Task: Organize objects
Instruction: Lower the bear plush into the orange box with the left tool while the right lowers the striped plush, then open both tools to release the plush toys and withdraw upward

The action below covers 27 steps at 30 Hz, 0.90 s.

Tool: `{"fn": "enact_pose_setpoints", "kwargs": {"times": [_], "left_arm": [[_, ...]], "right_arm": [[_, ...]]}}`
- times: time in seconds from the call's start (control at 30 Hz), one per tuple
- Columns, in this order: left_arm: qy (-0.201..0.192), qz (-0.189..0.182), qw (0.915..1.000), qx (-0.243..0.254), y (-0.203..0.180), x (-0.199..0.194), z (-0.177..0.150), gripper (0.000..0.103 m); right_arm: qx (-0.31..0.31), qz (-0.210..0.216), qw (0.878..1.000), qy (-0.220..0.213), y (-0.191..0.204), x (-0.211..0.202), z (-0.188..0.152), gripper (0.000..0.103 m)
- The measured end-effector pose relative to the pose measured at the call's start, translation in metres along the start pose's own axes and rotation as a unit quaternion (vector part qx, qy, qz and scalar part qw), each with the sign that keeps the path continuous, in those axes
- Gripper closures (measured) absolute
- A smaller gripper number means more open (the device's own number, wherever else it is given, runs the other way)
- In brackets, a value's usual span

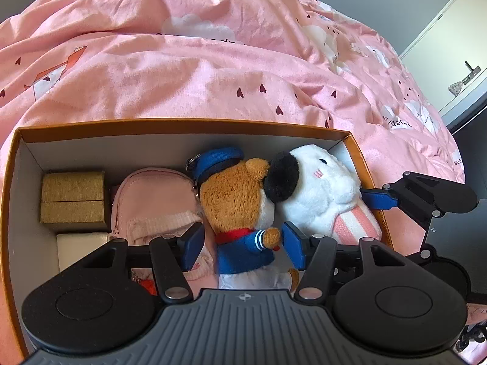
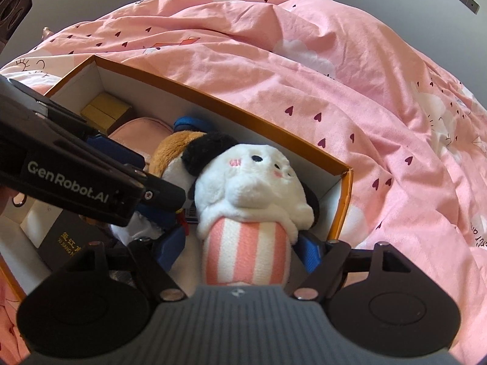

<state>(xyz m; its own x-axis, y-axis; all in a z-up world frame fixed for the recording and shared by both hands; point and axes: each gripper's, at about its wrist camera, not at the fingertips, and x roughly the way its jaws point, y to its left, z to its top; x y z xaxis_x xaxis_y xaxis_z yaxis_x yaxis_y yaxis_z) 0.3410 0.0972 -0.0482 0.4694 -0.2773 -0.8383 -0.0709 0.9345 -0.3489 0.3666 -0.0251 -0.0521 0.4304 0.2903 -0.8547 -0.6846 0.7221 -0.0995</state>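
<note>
Both plush toys lying side by side at the right end of the orange box (image 1: pixel 182 124), packed snug. Left gripper (image 1: pixel 243 240) jaws spread clear around sailor bear (image 1: pixel 240 213); right gripper (image 2: pixel 240 249) likewise released beside striped white plush (image 2: pixel 252 200).

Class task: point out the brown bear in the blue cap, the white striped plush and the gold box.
brown bear (image 1: pixel 234 196): left wrist view, back of head.
white striped plush (image 2: pixel 252 182): right wrist view, its face.
gold box (image 1: pixel 73 196): left wrist view, its top.
</note>
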Motion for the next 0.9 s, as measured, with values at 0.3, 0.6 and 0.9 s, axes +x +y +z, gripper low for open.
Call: {"fn": "enact_pose_setpoints", "kwargs": {"times": [0.3,0.6,0.9], "left_arm": [[0.002,-0.013,0.9997,0.018,-0.005,0.004,-0.006,0.065],[0.008,-0.010,0.9995,0.030,-0.009,0.019,-0.009,0.068],[-0.009,0.012,0.9980,0.062,-0.015,0.027,-0.006,0.071]], "right_arm": [[-0.014,0.008,1.000,0.004,-0.004,-0.017,-0.003,0.023],[-0.037,0.011,0.999,0.030,0.003,-0.007,-0.013,0.057],[-0.022,-0.005,1.000,-0.001,-0.003,0.008,-0.008,0.074]]}}
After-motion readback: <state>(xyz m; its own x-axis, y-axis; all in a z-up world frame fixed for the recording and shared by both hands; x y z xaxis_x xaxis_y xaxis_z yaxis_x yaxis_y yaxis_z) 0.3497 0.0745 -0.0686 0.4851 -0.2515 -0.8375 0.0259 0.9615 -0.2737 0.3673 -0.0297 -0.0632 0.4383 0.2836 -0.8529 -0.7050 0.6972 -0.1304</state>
